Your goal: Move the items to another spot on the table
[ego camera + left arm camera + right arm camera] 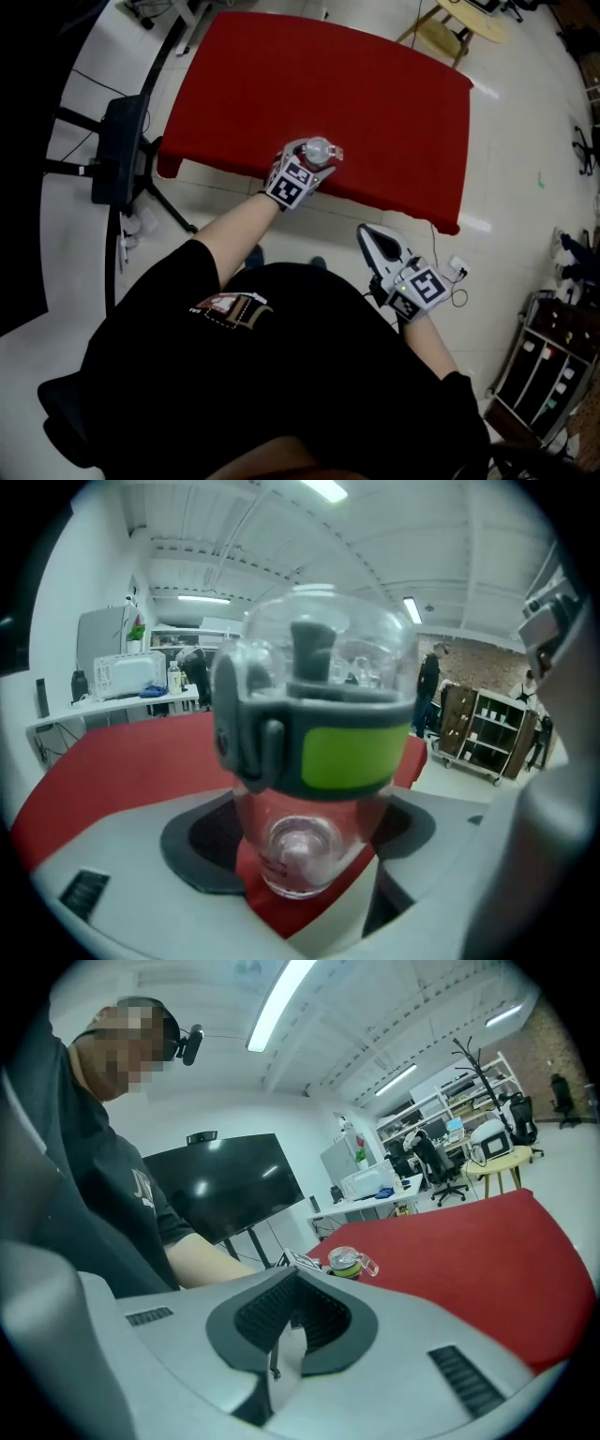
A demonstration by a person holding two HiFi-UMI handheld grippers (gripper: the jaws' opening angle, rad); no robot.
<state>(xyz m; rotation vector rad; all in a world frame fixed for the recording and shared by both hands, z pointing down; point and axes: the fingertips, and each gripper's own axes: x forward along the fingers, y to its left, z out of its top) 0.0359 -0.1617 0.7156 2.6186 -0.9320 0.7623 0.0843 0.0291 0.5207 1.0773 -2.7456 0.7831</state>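
We judge the clear plastic bottle with grey-and-green lid just placed, upright on the red table between our left gripper's released jaws; next, back off without tipping it, right gripper clenched empty.

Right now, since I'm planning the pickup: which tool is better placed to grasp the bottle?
Left. At the edge of the table, the left tool has jaws apart around the bottle; the right tool is shut, held off the table.
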